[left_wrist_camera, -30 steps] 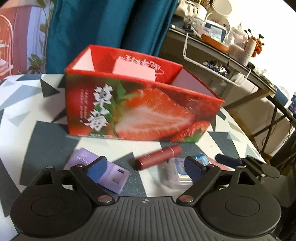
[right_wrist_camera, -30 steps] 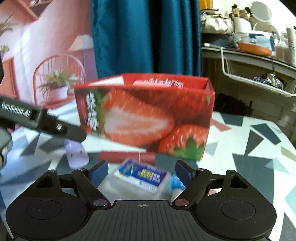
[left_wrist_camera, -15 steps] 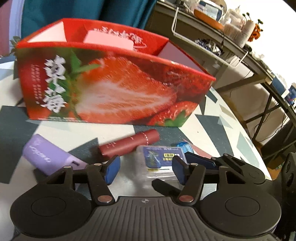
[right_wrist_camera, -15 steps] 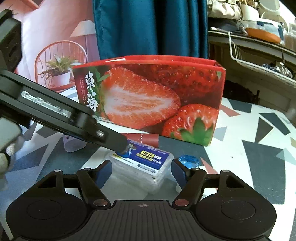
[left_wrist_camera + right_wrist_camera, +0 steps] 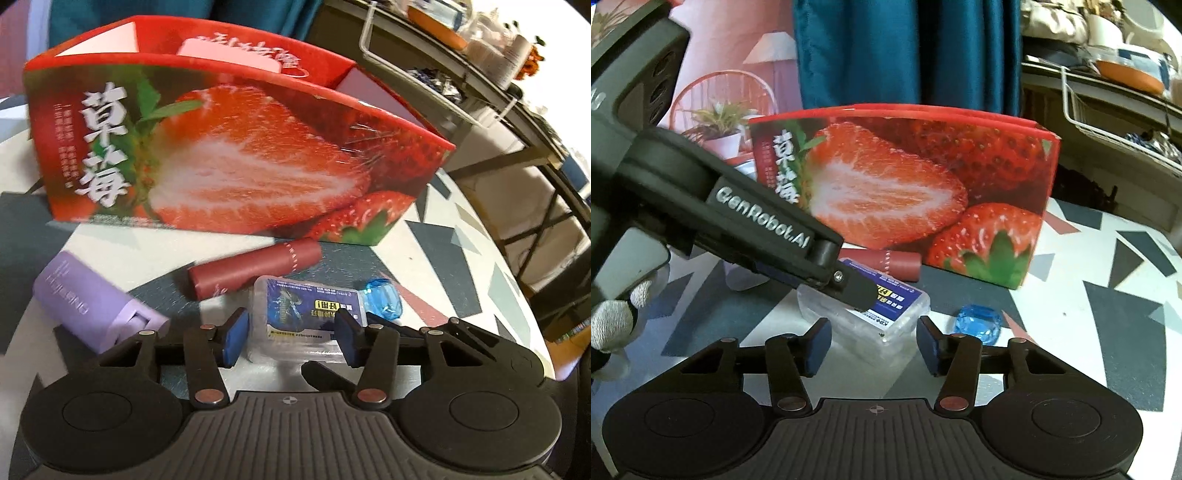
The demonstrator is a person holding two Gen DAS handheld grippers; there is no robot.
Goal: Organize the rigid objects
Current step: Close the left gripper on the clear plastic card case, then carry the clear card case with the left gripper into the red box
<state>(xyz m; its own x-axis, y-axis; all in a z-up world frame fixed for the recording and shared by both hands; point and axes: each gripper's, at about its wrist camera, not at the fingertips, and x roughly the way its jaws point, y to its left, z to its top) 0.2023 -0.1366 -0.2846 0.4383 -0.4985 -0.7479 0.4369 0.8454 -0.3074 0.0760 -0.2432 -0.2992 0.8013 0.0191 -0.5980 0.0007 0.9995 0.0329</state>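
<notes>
Clear plastic case (image 5: 308, 319) between both closing tongs, on the table (image 5: 480, 266)
Left tongs (image 5: 290, 338) flank the case, pads apparently not yet pressing; right tongs (image 5: 873, 345) open just short of it; red box (image 5: 229, 147) beyond, tube (image 5: 255, 273) between

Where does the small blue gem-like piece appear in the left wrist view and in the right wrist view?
Left wrist view: the blue gem-like piece lies right of centre, beside the clear plastic case.
Right wrist view: lower centre-right, right of that case, on the table.
Shared landmark: the strawberry box stands behind it in both.
</notes>
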